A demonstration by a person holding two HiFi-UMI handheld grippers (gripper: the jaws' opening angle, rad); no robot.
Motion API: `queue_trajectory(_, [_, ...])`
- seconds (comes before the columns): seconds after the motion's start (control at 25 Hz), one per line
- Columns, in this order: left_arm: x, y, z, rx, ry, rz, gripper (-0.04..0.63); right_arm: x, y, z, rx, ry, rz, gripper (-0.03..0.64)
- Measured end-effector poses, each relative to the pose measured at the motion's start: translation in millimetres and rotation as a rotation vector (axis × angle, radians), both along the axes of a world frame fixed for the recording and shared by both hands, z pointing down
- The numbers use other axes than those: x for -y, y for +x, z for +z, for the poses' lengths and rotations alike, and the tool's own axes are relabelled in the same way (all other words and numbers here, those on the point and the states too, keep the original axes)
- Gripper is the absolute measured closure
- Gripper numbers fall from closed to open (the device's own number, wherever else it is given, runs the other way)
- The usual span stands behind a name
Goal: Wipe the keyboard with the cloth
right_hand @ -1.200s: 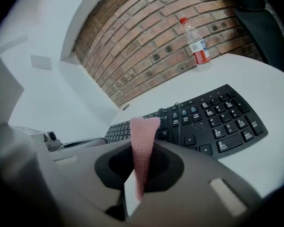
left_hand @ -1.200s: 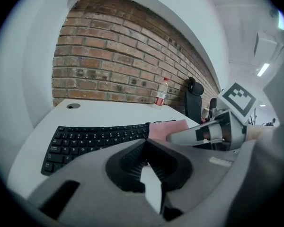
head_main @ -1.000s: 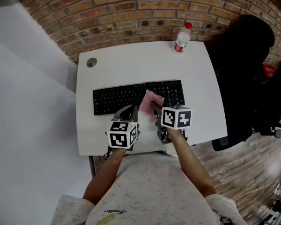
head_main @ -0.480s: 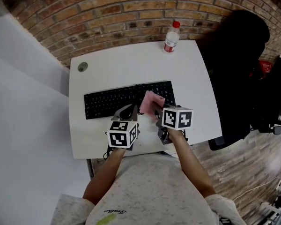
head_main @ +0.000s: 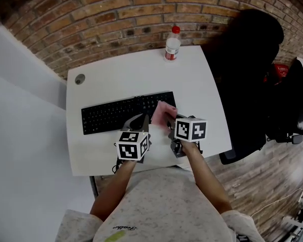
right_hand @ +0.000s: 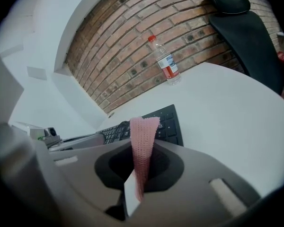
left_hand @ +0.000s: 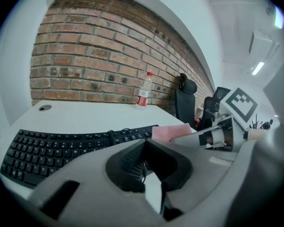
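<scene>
— Head view first: pose?
— Both forearms reaching up from the bottom edge, elbows bent; left gripper (head_main: 138, 121) low centre, over the near edge of the keyboard (head_main: 111, 116); right gripper (head_main: 167, 119) just beside it, clamped on the pink cloth (head_main: 163, 111) at the keyboard's right end; white table (head_main: 136, 72) underneath, bottle (head_main: 172, 43) at its far edge, black chair (head_main: 245, 54) upper right.
— Left gripper view?
— Jaws closed tip to tip, nothing between, unreadable from above; keyboard spread across the lower left; cloth at centre right, over the keyboard's right end, pinched in the other gripper.
— Right gripper view?
— Jaws nipped on the cloth, a narrow knitted strip standing up at centre; keyboard's right end directly behind it; touching the keys or not, impossible to tell; bottle upper centre before the brick wall (right_hand: 132, 46).
</scene>
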State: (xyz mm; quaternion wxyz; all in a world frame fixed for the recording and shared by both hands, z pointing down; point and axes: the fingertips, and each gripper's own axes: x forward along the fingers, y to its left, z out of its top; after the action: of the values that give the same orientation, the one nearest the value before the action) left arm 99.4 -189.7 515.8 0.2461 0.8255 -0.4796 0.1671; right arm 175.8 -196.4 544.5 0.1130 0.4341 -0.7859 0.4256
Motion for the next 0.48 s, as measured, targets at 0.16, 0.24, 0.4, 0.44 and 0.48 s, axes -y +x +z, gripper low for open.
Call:
queue_trajectory(0.16, [3, 18, -2, 0.003, 0.007, 0.006, 0.601, 1, 19, 0, -0.01, 0.004, 0.004, 0.597])
queue_trajectory(0.24, [4, 26, -3, 0.008, 0.014, 0.013, 0.601, 1, 30, 1, -0.008, 0.007, 0.012, 0.597])
queue_trajectory(0.4, [5, 33, -5, 0.009, 0.016, 0.006, 0.601, 1, 47, 3, -0.007, 0.009, 0.026, 0.597])
queue_trajectory(0.44, [5, 34, -5, 0.008, 0.016, 0.002, 0.601, 0, 52, 3, -0.006, 0.008, 0.029, 0.597])
queue_trajectory(0.48, [6, 35, -6, 0.009, 0.018, -0.003, 0.601, 0, 55, 2, -0.004, 0.008, 0.03, 0.597])
